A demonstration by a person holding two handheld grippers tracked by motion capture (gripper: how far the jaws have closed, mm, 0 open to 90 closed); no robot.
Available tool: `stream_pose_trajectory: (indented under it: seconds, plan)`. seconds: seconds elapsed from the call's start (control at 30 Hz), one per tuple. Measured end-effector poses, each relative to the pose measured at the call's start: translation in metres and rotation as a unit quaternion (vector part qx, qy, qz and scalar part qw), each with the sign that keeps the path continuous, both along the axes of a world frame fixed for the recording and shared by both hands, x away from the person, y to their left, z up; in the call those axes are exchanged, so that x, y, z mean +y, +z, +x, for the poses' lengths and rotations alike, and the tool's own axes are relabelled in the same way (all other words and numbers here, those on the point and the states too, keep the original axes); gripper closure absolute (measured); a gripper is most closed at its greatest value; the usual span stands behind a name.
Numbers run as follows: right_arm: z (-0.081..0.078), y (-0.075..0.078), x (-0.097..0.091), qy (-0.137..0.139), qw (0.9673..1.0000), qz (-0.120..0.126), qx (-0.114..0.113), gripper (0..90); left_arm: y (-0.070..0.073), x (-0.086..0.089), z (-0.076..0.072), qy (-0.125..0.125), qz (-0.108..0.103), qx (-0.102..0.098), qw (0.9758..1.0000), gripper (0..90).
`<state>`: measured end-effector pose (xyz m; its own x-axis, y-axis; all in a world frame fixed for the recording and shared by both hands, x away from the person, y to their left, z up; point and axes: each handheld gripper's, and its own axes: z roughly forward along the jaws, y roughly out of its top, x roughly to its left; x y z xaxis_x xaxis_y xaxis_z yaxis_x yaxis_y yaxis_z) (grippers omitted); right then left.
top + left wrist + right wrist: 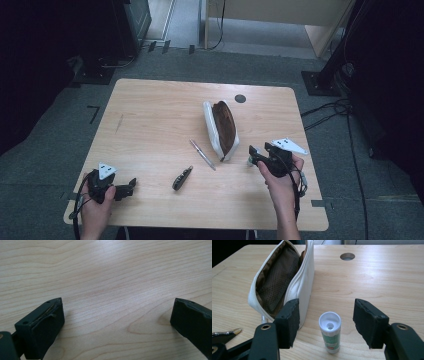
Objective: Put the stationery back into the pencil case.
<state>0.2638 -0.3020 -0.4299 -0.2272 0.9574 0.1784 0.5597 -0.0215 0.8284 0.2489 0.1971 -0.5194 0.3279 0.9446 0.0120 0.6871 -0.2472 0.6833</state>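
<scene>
Step in hand, as we judge it: picking up the small tube [330, 332], which stands upright low in the right gripper view, just beside the open white pouch [305, 282]. Our right claw [327, 323] is spread around it, pads not touching. Next move calls for closing squarely on the tube. Our left claw [117, 322] rests spread over bare worktop [112, 272].

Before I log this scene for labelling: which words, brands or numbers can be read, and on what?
None can be read.
Glue stick: its green label carries print, too small and blurred to read.
White pouch, pen: no lettering visible.
</scene>
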Motion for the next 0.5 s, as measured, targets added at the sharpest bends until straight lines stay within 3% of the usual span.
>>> stream_pose_trajectory:
  seconds: [0.5]
  plan:
    - [0.004, -0.019, 0.001, -0.007, 0.9997, -0.017, 0.017, 46.1, 0.0, 0.0, 0.0, -0.001, 0.0, 0.0, 1.0, 0.0]
